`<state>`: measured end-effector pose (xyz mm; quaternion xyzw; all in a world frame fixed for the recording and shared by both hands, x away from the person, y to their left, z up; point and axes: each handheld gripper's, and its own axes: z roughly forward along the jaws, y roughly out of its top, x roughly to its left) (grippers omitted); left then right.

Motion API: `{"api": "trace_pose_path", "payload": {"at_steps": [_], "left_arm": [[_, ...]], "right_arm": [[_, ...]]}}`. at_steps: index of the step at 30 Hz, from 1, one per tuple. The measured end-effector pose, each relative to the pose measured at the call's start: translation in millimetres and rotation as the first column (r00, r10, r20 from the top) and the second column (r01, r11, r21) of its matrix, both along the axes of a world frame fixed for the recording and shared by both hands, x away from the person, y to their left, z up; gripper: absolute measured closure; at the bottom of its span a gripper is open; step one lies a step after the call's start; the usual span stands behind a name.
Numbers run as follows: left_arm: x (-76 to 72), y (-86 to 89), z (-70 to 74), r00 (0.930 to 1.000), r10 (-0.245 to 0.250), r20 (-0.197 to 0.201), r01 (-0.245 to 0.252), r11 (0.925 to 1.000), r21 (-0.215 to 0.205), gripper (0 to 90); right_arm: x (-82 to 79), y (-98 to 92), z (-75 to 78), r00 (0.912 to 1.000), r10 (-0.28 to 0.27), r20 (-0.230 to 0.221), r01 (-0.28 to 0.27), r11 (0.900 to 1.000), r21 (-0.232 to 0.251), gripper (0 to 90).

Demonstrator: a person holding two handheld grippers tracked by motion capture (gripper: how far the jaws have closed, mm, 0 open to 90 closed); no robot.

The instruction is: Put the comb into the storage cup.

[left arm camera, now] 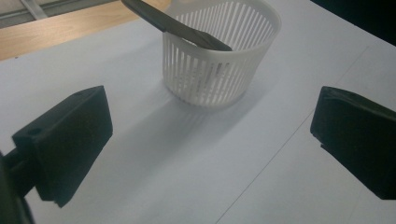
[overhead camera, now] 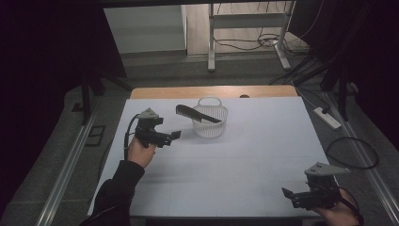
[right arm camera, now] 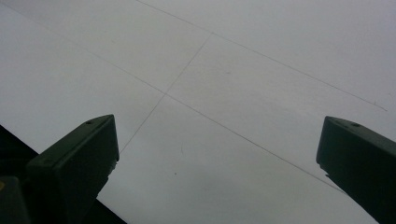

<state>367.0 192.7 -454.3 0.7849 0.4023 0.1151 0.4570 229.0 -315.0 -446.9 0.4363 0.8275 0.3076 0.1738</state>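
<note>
The left gripper [overhead camera: 175, 135] is held level just above the white table [overhead camera: 235, 165], its jaws spread wide with nothing between them, pointing toward the basket [overhead camera: 210, 123] that stands near, just ahead of its tips. The hand [overhead camera: 139, 151] grips it from behind, a dark sleeve [overhead camera: 115, 190] trailing back. The right gripper [overhead camera: 288, 194] sits well apart, at the table's near corner, jaws likewise wide apart and empty over bare table; its hand is cut off by the picture's lower edge.

The white slatted basket holds a dark comb [overhead camera: 196, 114], one end inside, the other slanting out over the rim on the side nearer the left gripper. In the left gripper view the comb's [left arm camera: 177, 29] outer end is cut off, and its teeth are hard to make out
</note>
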Motion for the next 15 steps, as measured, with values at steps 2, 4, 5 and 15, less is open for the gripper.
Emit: {"api": "trace_pose_path", "payload": {"at_steps": [2,4,5,15], "left_arm": [[-1.0,0.2,0.1,1.0,0.0,0.001,0.0,1.0,-0.001,0.0],[-2.4,0.7,0.6,1.0,0.001,0.001,-0.001,1.0,-0.003,0.0],[-3.1,0.9,0.9,1.0,0.002,0.002,-0.002,1.0,-0.004,0.0],[-11.1,3.6,3.0,1.0,0.008,0.004,-0.008,0.9999,-0.008,0.0]], "right_arm": [[0.0,0.1,0.0,1.0,0.001,0.0,-0.001,1.0,-0.001,0.0],[0.0,0.1,-0.1,1.0,0.001,0.0,-0.001,1.0,-0.002,0.0],[0.0,0.1,-0.1,1.0,0.001,0.0,-0.001,1.0,-0.001,0.0],[-0.1,0.0,-0.1,1.0,0.002,0.001,-0.002,1.0,-0.001,0.0]]}}
